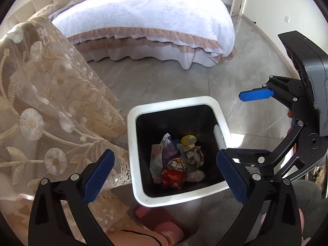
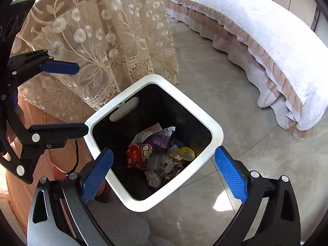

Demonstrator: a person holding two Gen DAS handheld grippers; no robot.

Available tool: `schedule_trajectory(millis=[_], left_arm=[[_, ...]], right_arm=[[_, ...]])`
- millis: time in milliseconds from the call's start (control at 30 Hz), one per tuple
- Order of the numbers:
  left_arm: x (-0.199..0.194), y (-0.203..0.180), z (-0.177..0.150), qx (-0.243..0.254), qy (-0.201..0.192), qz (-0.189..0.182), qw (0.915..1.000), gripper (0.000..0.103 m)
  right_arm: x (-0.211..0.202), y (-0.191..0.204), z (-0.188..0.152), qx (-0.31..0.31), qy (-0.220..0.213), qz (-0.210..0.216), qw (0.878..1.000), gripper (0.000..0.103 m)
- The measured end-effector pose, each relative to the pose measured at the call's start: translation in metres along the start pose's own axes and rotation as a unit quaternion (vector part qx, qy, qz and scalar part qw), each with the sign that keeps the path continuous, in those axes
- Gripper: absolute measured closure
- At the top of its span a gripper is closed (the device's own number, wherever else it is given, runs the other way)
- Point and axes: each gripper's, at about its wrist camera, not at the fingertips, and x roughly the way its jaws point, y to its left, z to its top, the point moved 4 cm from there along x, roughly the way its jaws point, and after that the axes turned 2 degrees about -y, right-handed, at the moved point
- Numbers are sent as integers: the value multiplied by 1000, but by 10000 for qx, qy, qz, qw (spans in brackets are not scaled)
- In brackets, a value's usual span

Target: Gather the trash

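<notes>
A white square trash bin (image 1: 133, 147) with a black inside stands on the floor; it also shows in the right wrist view (image 2: 215, 131). Inside lie several pieces of trash: a red wrapper (image 1: 174, 176) (image 2: 137, 155), a purple packet (image 1: 171, 151) (image 2: 158, 140), a yellow lid (image 1: 188, 139) (image 2: 186, 153) and crumpled wrappers. My left gripper (image 1: 166, 174) is open and empty above the bin. My right gripper (image 2: 162, 173) is open and empty above the bin. Each gripper shows in the other's view: the right one (image 1: 244, 123) and the left one (image 2: 80, 98).
A lace-covered table (image 1: 45, 102) (image 2: 98, 41) stands beside the bin. A bed with a white quilt (image 1: 143, 18) (image 2: 266, 34) lies across the grey floor (image 1: 164, 82). Pink slippers (image 1: 164, 223) and the person's peach clothing (image 2: 26, 184) are near the bin.
</notes>
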Motion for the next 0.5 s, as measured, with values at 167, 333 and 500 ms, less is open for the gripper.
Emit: schedule_trajectory(millis=[167,333,500], left_arm=[[-41,3,6,-264,-502,12,9984,5],[-93,-1,10,-447,-1179,-15,9920,5],[-143,-2,7,-528,-1757,154,9829,5]], right_arm=[[-27,8,14,-73,-445,-159,9989,4],[-64,29,31,-195,-1065,-365,9934,4],[-98,59,47,-473,-1562,-343,9860,4]])
